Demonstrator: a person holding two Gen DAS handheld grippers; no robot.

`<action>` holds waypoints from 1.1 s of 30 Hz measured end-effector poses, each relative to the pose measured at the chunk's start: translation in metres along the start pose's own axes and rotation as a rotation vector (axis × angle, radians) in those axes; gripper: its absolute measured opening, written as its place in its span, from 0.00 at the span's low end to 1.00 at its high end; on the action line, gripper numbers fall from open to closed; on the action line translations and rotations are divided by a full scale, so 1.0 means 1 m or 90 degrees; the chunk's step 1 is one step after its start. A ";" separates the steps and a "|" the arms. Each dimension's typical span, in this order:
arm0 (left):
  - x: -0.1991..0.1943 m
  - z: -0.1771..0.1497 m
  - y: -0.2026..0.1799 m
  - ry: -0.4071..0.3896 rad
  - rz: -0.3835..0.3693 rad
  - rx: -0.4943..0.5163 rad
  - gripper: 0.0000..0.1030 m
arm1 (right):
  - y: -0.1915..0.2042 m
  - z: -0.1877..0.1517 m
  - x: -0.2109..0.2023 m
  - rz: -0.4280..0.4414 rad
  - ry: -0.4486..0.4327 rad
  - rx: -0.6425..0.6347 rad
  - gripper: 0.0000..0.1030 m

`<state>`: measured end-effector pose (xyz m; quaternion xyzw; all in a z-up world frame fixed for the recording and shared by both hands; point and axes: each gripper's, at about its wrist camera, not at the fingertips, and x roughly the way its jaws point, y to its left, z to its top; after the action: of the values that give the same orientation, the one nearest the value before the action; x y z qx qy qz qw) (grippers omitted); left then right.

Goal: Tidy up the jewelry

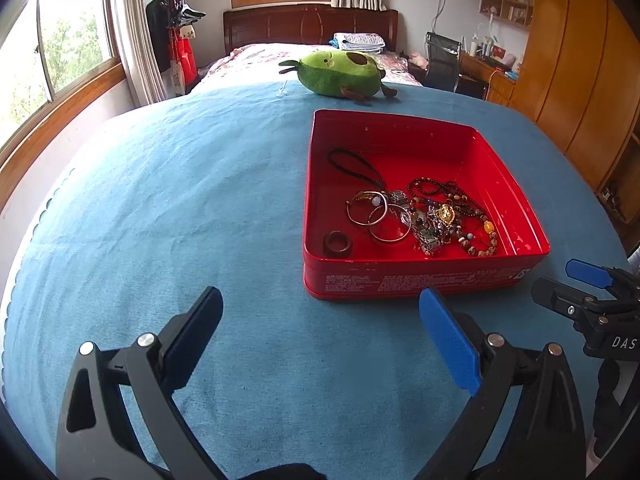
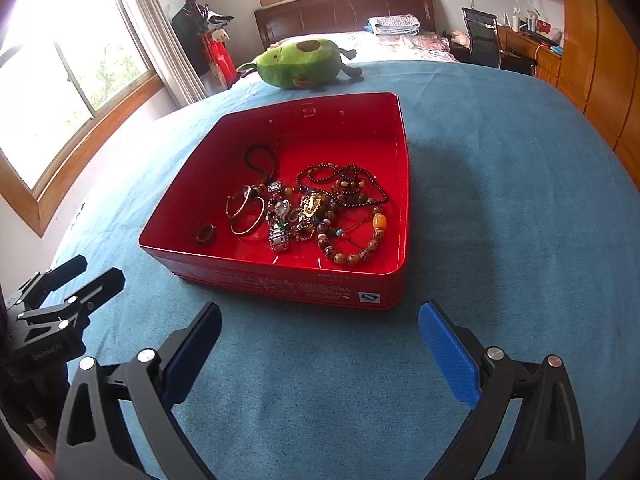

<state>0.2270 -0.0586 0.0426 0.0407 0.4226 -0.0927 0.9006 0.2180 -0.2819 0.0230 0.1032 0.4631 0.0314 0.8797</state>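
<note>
Hovering: left gripper, right gripper | jaws apart, empty | jewelry in red tin

Left gripper is hovering low, its jaws standing wide apart with nothing between them. Its left finger pad is showing dark in shadow; the right one is facing the camera, bright blue and textured. Right gripper is hovering at about the same height, jaws likewise spread wide and holding nothing. Each is appearing at the edge of the other's view: the right gripper at the far right of the left wrist view, the left gripper at the far left of the right wrist view. Both are pointing forward, side by side, not touching.
</note>
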 end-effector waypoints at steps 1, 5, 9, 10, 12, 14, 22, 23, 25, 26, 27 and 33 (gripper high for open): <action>0.000 0.000 0.000 0.000 0.000 0.000 0.95 | 0.000 0.000 0.000 0.000 0.000 0.000 0.96; 0.000 0.000 0.000 0.000 0.000 0.001 0.95 | 0.000 0.000 0.002 0.000 0.002 0.000 0.96; 0.000 0.000 -0.001 0.001 0.000 0.002 0.95 | 0.000 0.000 0.002 0.000 0.003 -0.001 0.96; 0.001 0.000 0.000 0.002 0.000 0.003 0.95 | 0.000 0.000 0.002 0.000 0.003 -0.001 0.96; 0.001 0.000 0.000 0.003 0.000 0.002 0.95 | 0.000 0.001 0.002 0.000 0.003 -0.002 0.96; 0.001 0.000 0.000 0.004 0.000 0.002 0.95 | 0.000 0.001 0.003 0.000 0.003 -0.003 0.96; 0.003 0.001 0.001 0.006 -0.002 0.001 0.95 | 0.001 0.001 0.002 -0.001 0.005 -0.004 0.96; 0.003 0.001 0.001 0.005 -0.002 0.000 0.95 | 0.001 0.001 0.002 -0.001 0.005 -0.004 0.96; 0.003 0.001 0.001 0.006 -0.002 0.000 0.95 | 0.001 0.001 0.003 -0.002 0.006 -0.005 0.96; 0.004 0.002 0.001 0.006 -0.003 -0.002 0.95 | 0.001 0.000 0.003 -0.002 0.006 -0.005 0.96; 0.003 0.002 0.002 0.006 -0.003 -0.002 0.95 | 0.001 0.000 0.003 -0.003 0.007 -0.005 0.96; 0.003 0.003 0.003 0.006 -0.003 -0.005 0.95 | 0.000 0.001 0.005 -0.004 0.010 -0.005 0.96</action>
<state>0.2316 -0.0569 0.0419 0.0368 0.4274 -0.0926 0.8986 0.2216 -0.2809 0.0190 0.0978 0.4705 0.0313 0.8764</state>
